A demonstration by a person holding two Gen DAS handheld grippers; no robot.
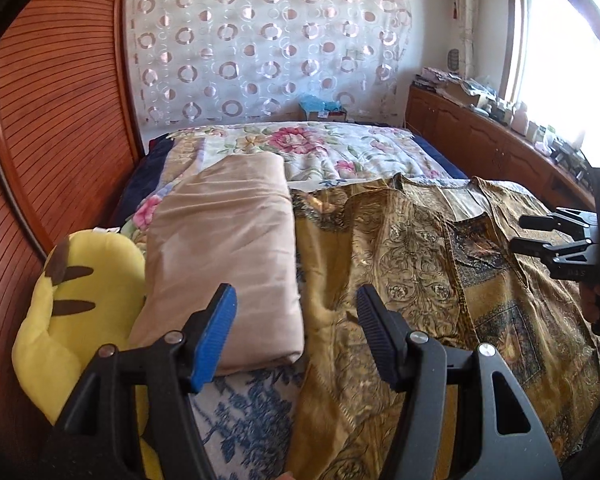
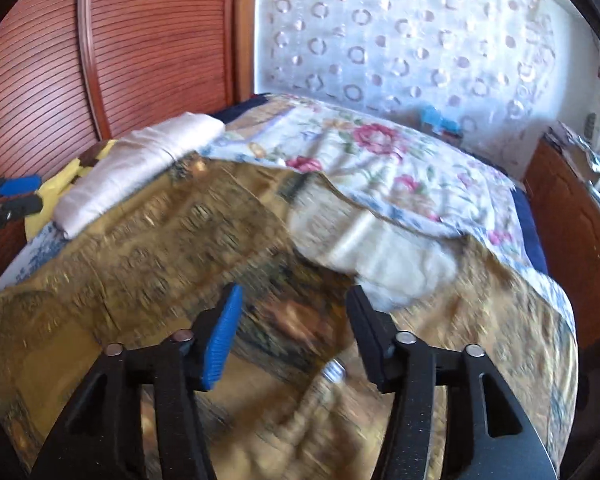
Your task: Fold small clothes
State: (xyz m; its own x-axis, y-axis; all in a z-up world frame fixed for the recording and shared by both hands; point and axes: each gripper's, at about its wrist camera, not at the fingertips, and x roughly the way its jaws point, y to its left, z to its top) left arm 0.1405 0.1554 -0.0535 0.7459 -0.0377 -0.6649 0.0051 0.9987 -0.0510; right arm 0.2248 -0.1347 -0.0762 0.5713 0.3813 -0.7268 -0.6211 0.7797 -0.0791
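A gold-brown patterned garment [image 1: 420,264] lies spread flat on the bed, neckline toward the far side. It fills the blurred right wrist view [image 2: 180,248], with its pale inner lining [image 2: 392,256] showing at the neck. My left gripper [image 1: 296,320] is open and empty, above the garment's near left edge. My right gripper [image 2: 292,320] is open and empty, just above the garment's middle. It also shows in the left wrist view [image 1: 520,236] at the right, over the garment's right side. The left gripper shows at the left edge of the right wrist view [image 2: 20,196].
A folded beige cloth [image 1: 228,256] lies left of the garment, with a yellow plush toy [image 1: 80,304] beside it. A floral bedspread [image 1: 320,148] covers the bed. A wooden headboard [image 1: 60,120] stands at left, a wooden cabinet [image 1: 480,136] with clutter at right.
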